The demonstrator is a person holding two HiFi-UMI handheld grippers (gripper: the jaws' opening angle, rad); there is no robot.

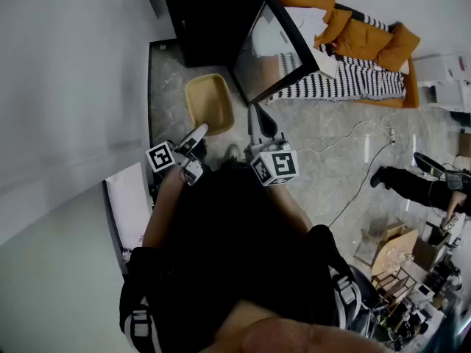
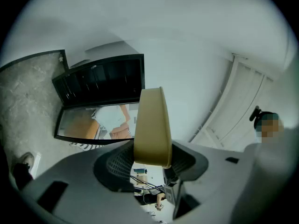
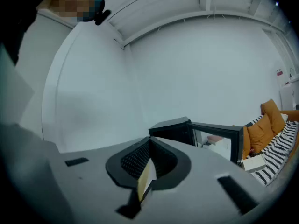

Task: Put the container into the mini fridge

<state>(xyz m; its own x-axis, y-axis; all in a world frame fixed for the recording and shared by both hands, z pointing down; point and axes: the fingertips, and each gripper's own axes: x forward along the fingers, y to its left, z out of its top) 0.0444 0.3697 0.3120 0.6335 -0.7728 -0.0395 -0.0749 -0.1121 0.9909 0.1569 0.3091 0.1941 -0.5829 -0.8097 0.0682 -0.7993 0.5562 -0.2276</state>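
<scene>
The left gripper [image 1: 199, 134] is clamped on the rim of the tan container [image 1: 209, 103], which is held above the floor on the near side of the open mini fridge [image 1: 213, 13] (its glass door [image 1: 274, 50] stands to the right). The right gripper [image 1: 262, 123], just right of the container, has its jaws pressed together.

No words, brand names or numbers can be read anywhere. The white marker cube at the left [image 1: 160, 157] and the white marker cube at the right [image 1: 275, 165] bear only black square patterns. A small reddish label on the white wall [image 3: 279, 72] is too small to read.
</scene>
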